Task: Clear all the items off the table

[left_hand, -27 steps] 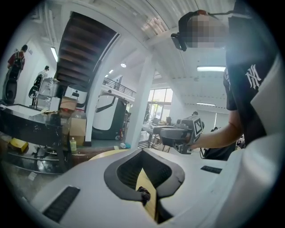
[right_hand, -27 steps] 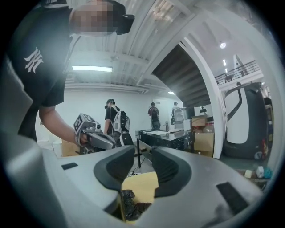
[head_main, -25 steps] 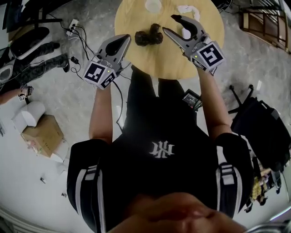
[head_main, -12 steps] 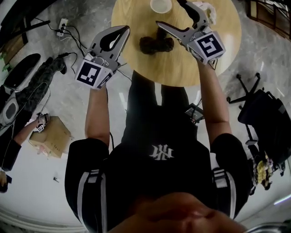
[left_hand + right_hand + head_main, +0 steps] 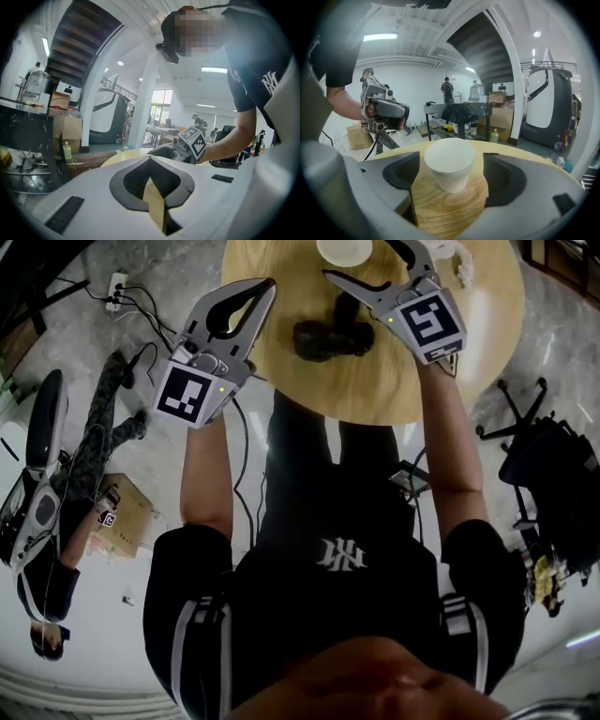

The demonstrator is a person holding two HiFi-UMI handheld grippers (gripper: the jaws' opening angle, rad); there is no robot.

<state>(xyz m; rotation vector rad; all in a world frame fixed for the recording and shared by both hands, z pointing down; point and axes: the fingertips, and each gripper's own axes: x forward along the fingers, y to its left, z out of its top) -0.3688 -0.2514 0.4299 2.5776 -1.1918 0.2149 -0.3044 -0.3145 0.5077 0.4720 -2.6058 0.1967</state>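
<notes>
A white foam cup (image 5: pixel 344 249) stands upright at the far side of the round wooden table (image 5: pixel 375 381). In the right gripper view the cup (image 5: pixel 450 164) sits between the jaws, and neither pad touches it. My right gripper (image 5: pixel 382 266) hangs over the table with its jaws opening wide around the cup. A dark lumpy object (image 5: pixel 330 336) lies on the table nearer the person. My left gripper (image 5: pixel 265 287) is held at the table's left edge, shut and empty. In its own view the left gripper (image 5: pixel 151 164) points across the table toward the right gripper (image 5: pixel 188 144).
A crumpled white thing (image 5: pixel 461 257) lies on the table at the far right. On the floor are a cardboard box (image 5: pixel 127 512), cables and a power strip (image 5: pixel 117 282), and a black office chair (image 5: pixel 553 474). A person (image 5: pixel 47 521) is at the left.
The right gripper has moved toward the white cup and its jaws have spread wide. The left gripper has stayed shut by the table's left edge. The head view has shifted.
</notes>
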